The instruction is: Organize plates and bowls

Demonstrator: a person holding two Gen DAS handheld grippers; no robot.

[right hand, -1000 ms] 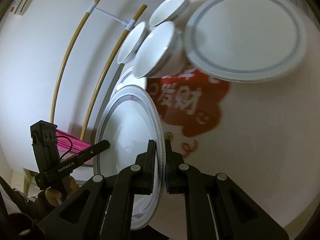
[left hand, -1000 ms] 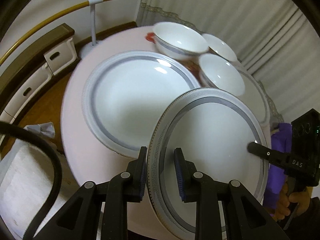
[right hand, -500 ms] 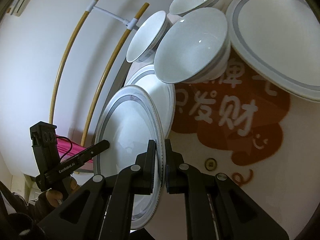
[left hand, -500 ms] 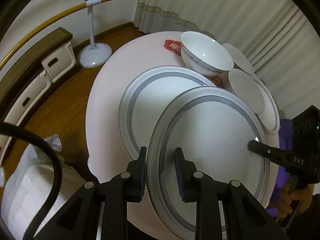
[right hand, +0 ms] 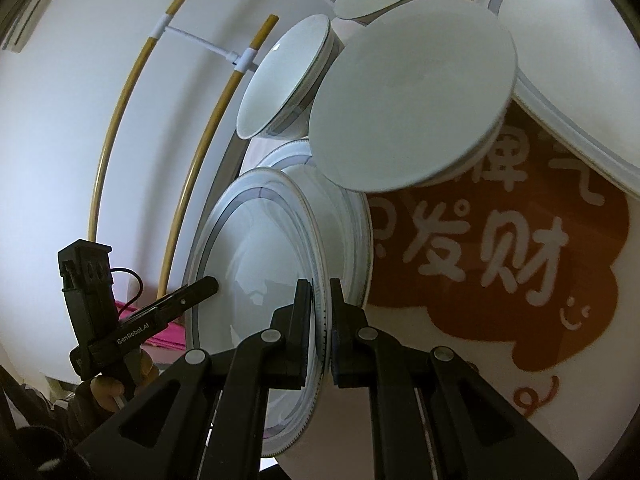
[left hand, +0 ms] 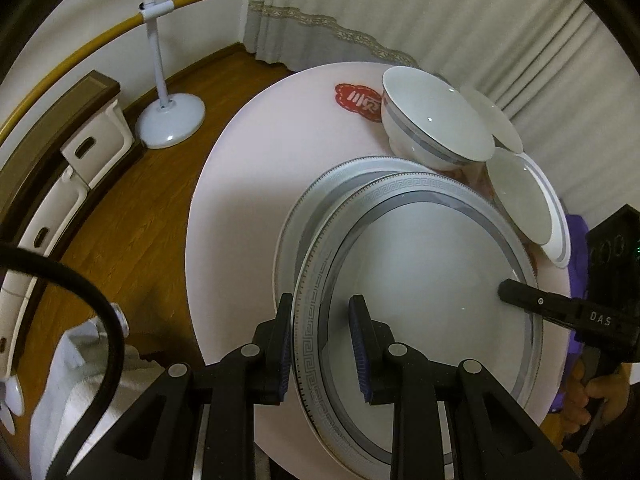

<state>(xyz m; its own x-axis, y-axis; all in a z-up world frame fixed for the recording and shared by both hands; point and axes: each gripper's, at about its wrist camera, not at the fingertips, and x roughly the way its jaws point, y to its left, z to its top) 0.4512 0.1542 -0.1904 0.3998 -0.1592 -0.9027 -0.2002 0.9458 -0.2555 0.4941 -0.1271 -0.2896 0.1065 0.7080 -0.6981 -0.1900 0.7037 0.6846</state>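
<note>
Both grippers hold one large white plate with a grey patterned rim [left hand: 432, 276], also in the right wrist view [right hand: 256, 264]. My left gripper [left hand: 320, 340] is shut on its near rim. My right gripper [right hand: 320, 312] is shut on the opposite rim and shows in the left wrist view [left hand: 516, 294]. The held plate hovers above a second matching plate [left hand: 316, 200] lying on the round pink table [left hand: 256, 168], mostly overlapping it. A white bowl [left hand: 432, 124] stands just beyond. Two more bowls [left hand: 520, 204] [left hand: 492, 116] sit to the right; one is on a third plate [left hand: 560, 248].
A red sticker [left hand: 356, 102] lies on the table, larger in the right wrist view [right hand: 500, 264]. A white lamp stand [left hand: 170, 120] stands on the wooden floor at left. White drawers [left hand: 92, 148] line the wall. A white towel [left hand: 68, 392] lies at lower left. Curtains [left hand: 440, 12] hang behind.
Both grippers have carried the plate leftward and higher, so it now covers most of the plate on the table. The bowls have come closer in the right wrist view.
</note>
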